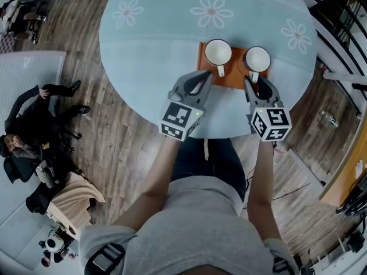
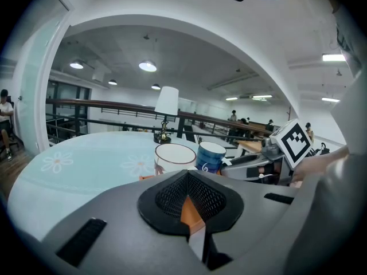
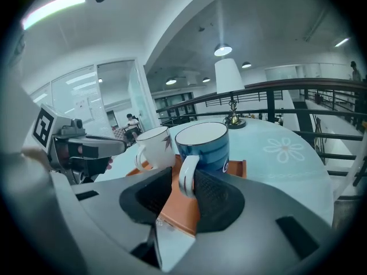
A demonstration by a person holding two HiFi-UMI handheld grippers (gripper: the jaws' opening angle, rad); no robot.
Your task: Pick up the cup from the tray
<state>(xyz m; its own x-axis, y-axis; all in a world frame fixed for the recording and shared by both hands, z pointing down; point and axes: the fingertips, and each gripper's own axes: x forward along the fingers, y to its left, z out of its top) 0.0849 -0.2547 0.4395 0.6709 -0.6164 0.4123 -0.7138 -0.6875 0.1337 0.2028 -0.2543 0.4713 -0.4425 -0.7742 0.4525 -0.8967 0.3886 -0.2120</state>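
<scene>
An orange tray (image 1: 232,79) lies near the front edge of the round table and carries two cups. The white cup (image 1: 218,51) stands on its left half and the blue cup (image 1: 257,58) on its right half. My right gripper (image 1: 256,81) is open, and the blue cup's white handle (image 3: 186,173) stands between its fingers in the right gripper view. My left gripper (image 1: 205,75) is shut, with its tips over the tray's front left corner. Orange tray (image 2: 184,209) shows through the slit of its jaws; whether they pinch the tray I cannot tell.
The table (image 1: 160,33) has a pale blue cloth with flower prints. A small lamp (image 3: 230,85) stands at its far side, and a dark railing (image 3: 287,96) runs beyond it. Seated people (image 1: 28,125) are on the floor to the left.
</scene>
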